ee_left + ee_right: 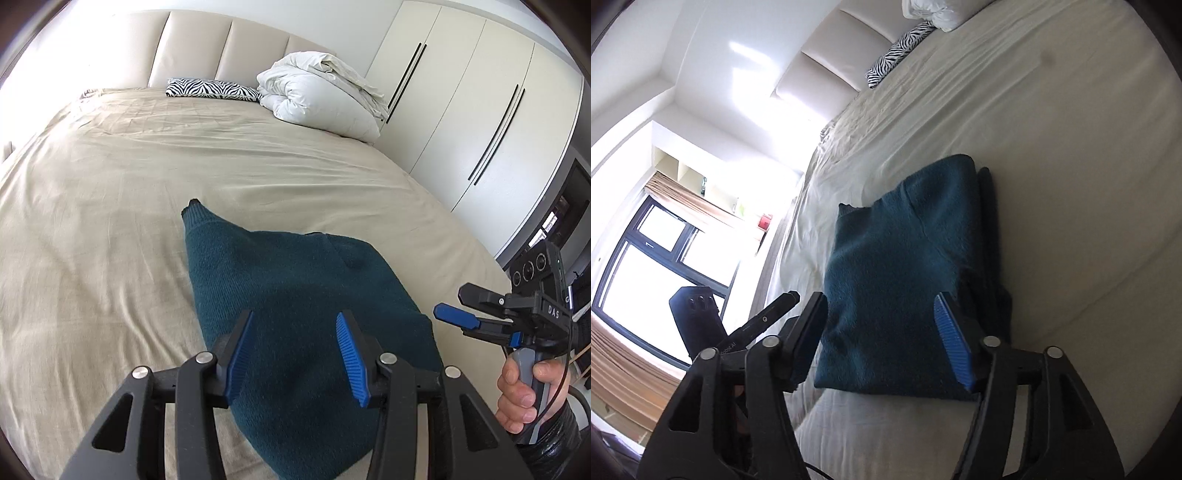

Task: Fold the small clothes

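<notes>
While both of my grippers hang above the bed with nothing in them, the risks I see all sit in the dark teal knit garment (295, 295) just ahead of the fingers. My left gripper (295, 350) has its jaws parted to a middling width, blue pads (240, 354) clear of the cloth, and the garment lies beneath and beyond them on the beige bedsheet (110, 221). My right gripper (886, 339) stands with its jaws wide apart and empty, the folded bundle (905, 266) lying just past its tips. In the left view I can see that right gripper (458, 314) off to the side of the garment, apart from it, with the person's hand (524, 391) round its handle. The fold looks loose to me — one cuff or corner (192, 210) pokes out at the far end from the left fingers, and in the right view darker layers show along the bundle's right edge, so the stack is not flush. If I come back down and pinch only the top layer, the lower layers would drag and the fold could slide open. A thick knit also springs back, so a released edge may lift. The sheet is wrinkled and soft, and a low approach could catch it along with the garment — then both would rise together. I judge another fold or a tidy of that stray corner is due.
</notes>
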The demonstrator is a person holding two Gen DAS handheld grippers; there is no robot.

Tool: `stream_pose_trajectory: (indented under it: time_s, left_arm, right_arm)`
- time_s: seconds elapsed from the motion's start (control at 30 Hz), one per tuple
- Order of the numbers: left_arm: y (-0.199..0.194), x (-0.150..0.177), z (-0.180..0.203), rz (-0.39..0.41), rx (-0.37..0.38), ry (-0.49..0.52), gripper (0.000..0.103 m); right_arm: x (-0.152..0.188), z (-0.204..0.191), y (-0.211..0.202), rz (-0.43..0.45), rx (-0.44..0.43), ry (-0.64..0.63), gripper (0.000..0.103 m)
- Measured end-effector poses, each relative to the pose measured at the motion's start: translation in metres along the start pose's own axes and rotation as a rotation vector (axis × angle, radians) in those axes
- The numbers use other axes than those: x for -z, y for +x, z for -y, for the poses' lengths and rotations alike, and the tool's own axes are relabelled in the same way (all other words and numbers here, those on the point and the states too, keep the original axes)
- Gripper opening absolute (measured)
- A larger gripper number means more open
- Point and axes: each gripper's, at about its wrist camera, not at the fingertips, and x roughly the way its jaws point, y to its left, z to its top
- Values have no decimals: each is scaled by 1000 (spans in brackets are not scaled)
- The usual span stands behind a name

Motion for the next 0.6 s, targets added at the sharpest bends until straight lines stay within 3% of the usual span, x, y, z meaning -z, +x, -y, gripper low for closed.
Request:
stream_pose_trajectory:
  time_s: [0.13,0.2,0.27,0.43,0.53,0.6]
  left_arm:
    - [36,-4,6,-64,-9,30,50]
    - [59,3,-2,-115,-36,14,50]
    - [69,12,-8,-103,-25,6,50]
    - [52,16,-14,-57,12,-1,50]
    - [23,20,-26,15,15,-67,52]
    - [6,29,-30,31,56,-95,52]
  right_arm:
    - [-31,-11,36,-12,-13,-9,67]
    - [-42,-1,62,-35,21,26,67]
    - [-46,20,84,-71,110,61,64]
    - [-51,28,86,-51,76,39,65]
    - [-53,25,61,14,100,26,65]
    - [-55,23,44,42,116,25,66]
